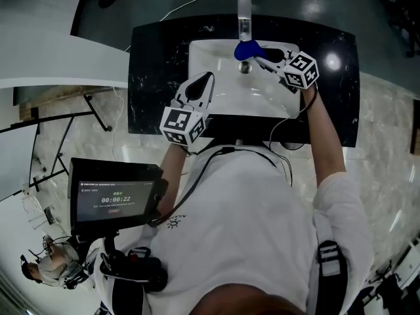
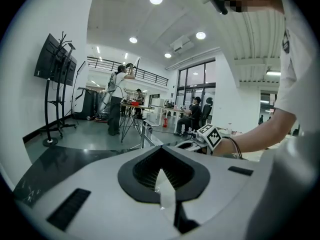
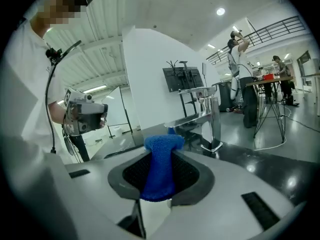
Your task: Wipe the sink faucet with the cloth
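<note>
- The black, marble-veined countertop [image 1: 154, 64] filled the upper middle of the head view, with the white rectangular sink basin [image 1: 210, 52] let into it.
- The tall chrome sink faucet [image 1: 244, 13] stood at the top centre of that view, behind the basin. It looked rigid, fixed to the counter and mirror-smooth. I judged it needed no gripping, only steady rubbing along the spout and column, and a cloth would slide on it easily.
- The left gripper [image 1: 207, 79] sat at centre left over the basin's near rim. Its jaws were pressed together with nothing between them, well apart from the faucet.
- The right gripper [image 1: 260, 58] reached in from the upper right. Its jaws stood narrow, clamped on the cloth.
- The small blue nubby microfibre cloth [image 1: 247, 48] hung over the basin just below the spout tip, at upper centre. I could not tell whether it touched the metal.
- In the right gripper view the cloth ran as a folded strip between the pads, and a bunched tuft stuck out past the tips.
- It looked light, soft and limp, so it would fold and slip if held loosely.
- To my eye the pinch across its middle was the right hold, leaving the tuft free as the wiping face.
</note>
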Demonstrator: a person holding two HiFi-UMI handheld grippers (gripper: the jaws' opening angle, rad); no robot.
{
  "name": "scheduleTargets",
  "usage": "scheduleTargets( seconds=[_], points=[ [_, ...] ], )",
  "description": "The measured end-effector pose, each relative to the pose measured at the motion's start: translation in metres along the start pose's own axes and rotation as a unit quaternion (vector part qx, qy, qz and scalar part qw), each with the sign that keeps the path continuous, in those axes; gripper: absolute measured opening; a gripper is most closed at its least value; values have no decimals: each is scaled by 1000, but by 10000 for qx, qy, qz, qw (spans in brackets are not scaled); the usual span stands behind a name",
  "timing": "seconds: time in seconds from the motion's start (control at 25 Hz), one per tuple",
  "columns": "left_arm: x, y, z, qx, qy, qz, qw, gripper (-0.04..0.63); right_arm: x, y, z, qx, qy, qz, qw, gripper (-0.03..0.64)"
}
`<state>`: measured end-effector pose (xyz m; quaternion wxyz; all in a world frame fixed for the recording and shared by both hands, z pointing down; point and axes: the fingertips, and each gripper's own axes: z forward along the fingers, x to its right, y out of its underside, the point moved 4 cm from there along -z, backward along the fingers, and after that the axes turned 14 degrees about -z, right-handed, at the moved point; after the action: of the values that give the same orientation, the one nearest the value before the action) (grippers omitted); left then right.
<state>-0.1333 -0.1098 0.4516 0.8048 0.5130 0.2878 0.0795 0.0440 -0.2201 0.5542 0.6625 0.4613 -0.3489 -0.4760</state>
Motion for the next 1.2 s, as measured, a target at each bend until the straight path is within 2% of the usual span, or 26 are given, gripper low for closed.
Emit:
scheduleTargets(
  seconds=[0.16,0.28,0.44,0.6,0.76,1.04,1.12,1.2],
  points=[
    [-3,0,-2,-7,-31,18,10000,-2,34,15,2,-381,604,-15,9974,101],
    [-6,0,-4,-19,-84,37,10000,-2,63,11,12,-304,1038,97,9941,101],
    [-9,3,-6,-46,-155,25,9999,-2,82,2,25,-180,1209,183,9923,101],
    [-12,1,-8,-6,-189,27,9998,-2,73,1,26,-60,887,221,9958,101],
    [-9,0,-7,-15,-132,34,9999,-2,45,3,19,-40,346,202,9992,101],
    [-2,3,-2,-84,16,45,10000,-2,4,5,6,-49,-283,236,9993,101],
    [-1,3,-1,-93,49,53,9999,-2,1,6,4,-117,-334,209,9992,101],
    [0,1,0,-83,69,62,9999,-2,9,7,2,-187,-183,182,9995,101]
  ],
)
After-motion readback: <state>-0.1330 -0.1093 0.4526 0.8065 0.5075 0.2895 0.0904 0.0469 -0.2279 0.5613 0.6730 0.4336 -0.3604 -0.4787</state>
